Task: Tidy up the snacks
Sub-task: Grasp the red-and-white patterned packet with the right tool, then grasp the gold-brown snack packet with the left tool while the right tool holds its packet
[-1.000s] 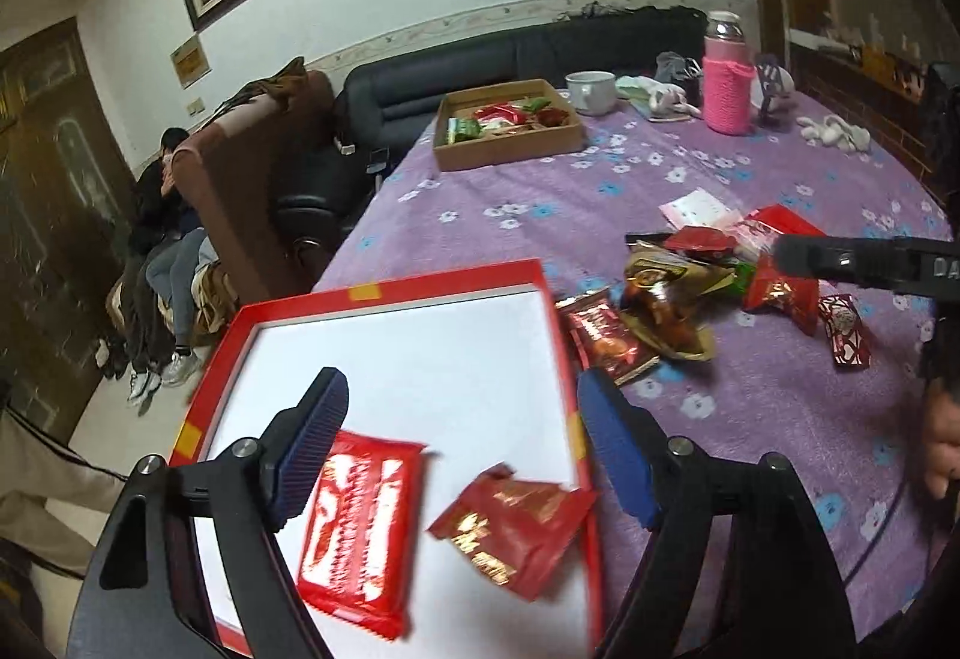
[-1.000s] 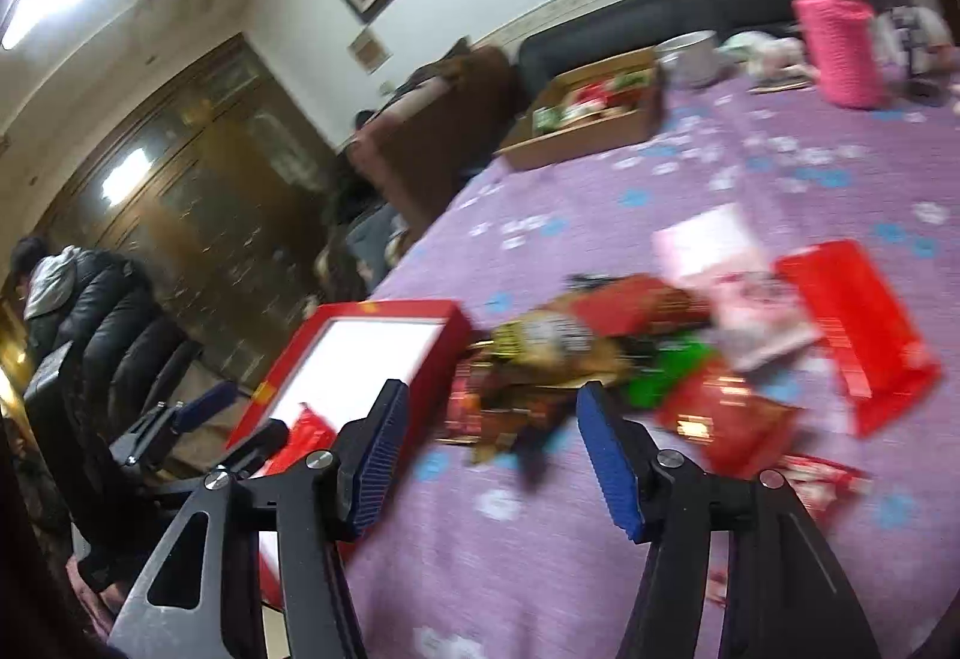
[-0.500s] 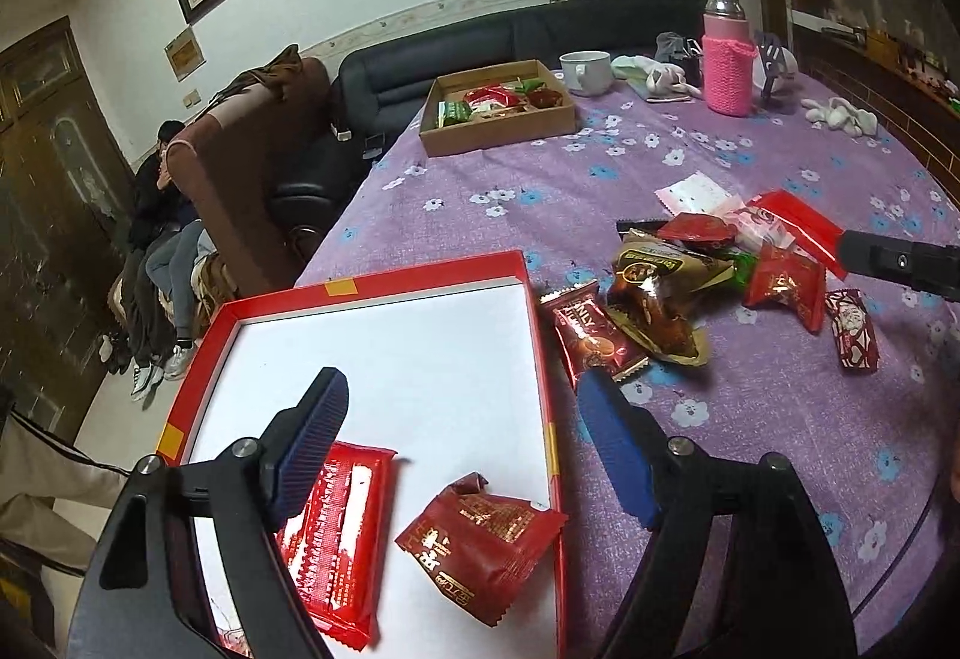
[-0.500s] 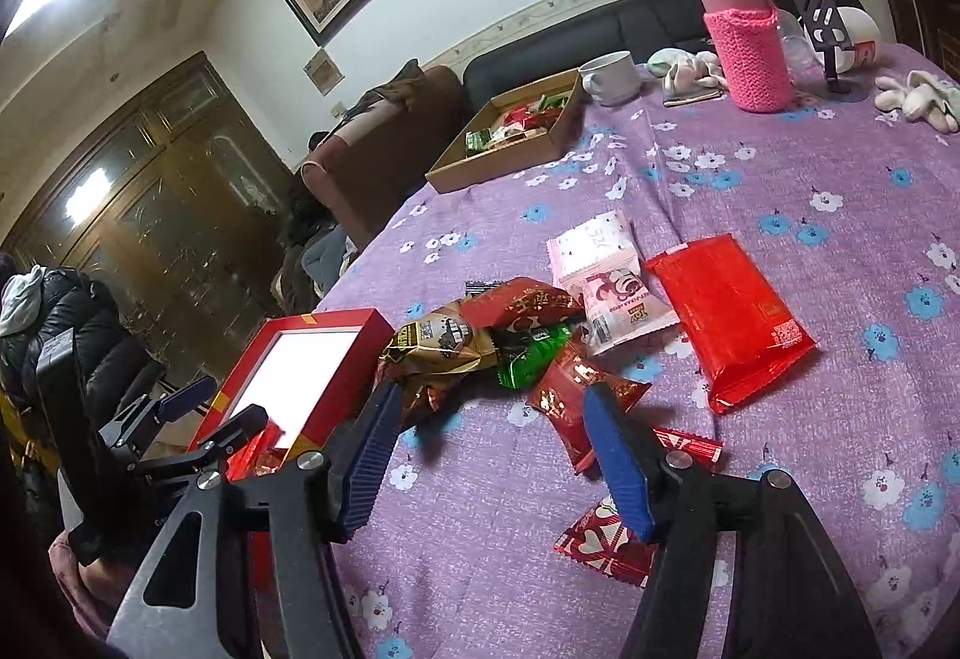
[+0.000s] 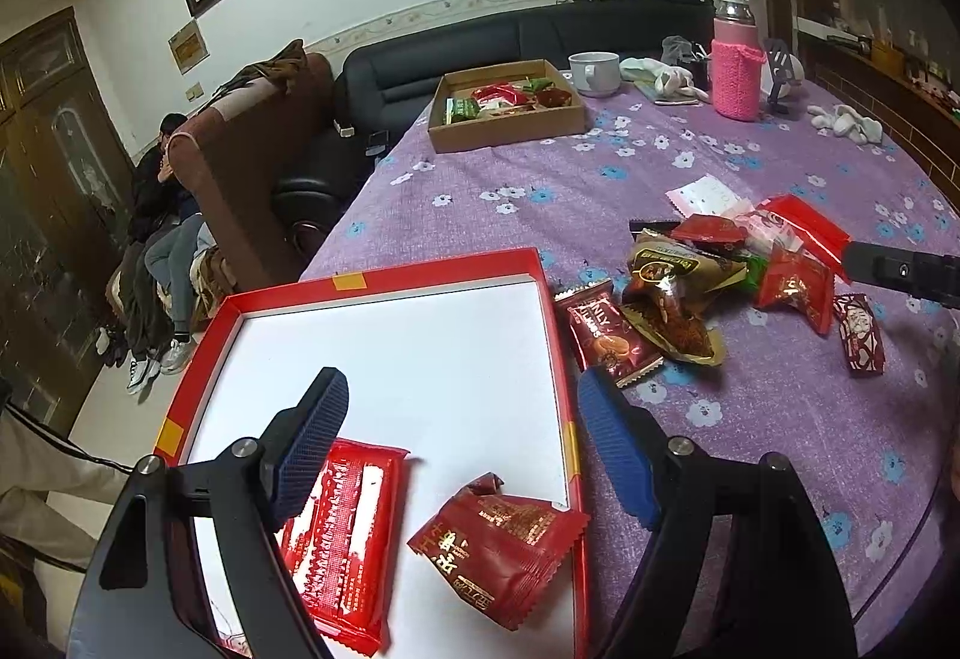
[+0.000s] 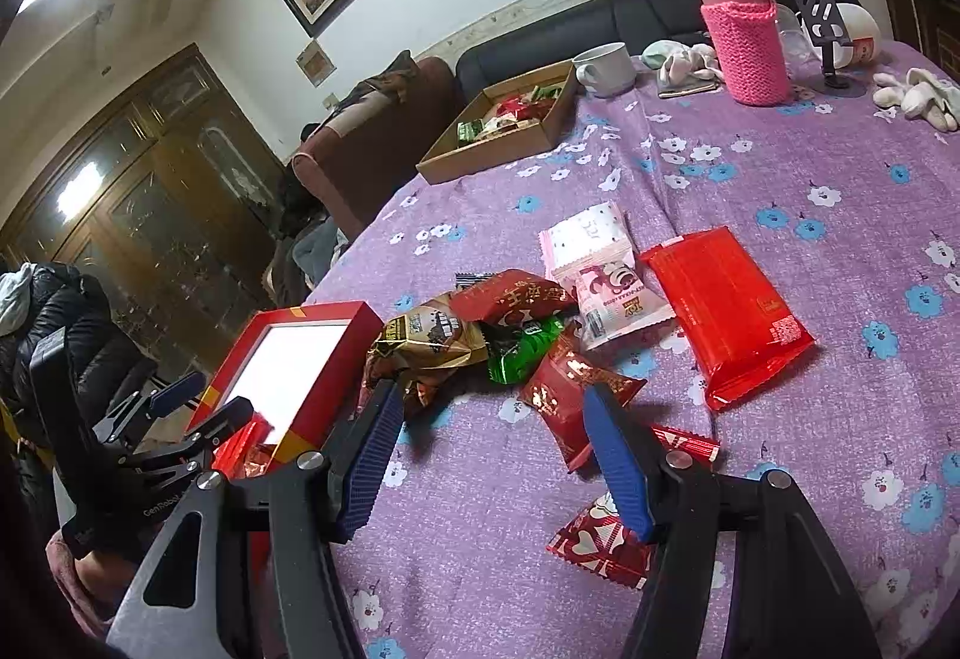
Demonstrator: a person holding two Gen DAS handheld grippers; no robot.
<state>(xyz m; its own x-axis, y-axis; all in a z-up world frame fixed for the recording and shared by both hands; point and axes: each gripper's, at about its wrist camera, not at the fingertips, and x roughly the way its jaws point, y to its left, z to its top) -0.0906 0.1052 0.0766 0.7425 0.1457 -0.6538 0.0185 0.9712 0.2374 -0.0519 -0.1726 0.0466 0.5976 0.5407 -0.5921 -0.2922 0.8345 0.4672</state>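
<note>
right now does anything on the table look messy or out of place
Yes: the snack packets lie in a loose overlapping heap on the purple cloth, outside the red tray, which holds only two red packets.

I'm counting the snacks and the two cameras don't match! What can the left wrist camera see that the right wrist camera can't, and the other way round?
Only the left wrist view shows inside the red box: two red packs on its white floor.

Only the right wrist view shows the green pack plainly, the whole flat red pack, and the left gripper.

Both show the snack pile, brown box, cup and pink bottle.
</note>
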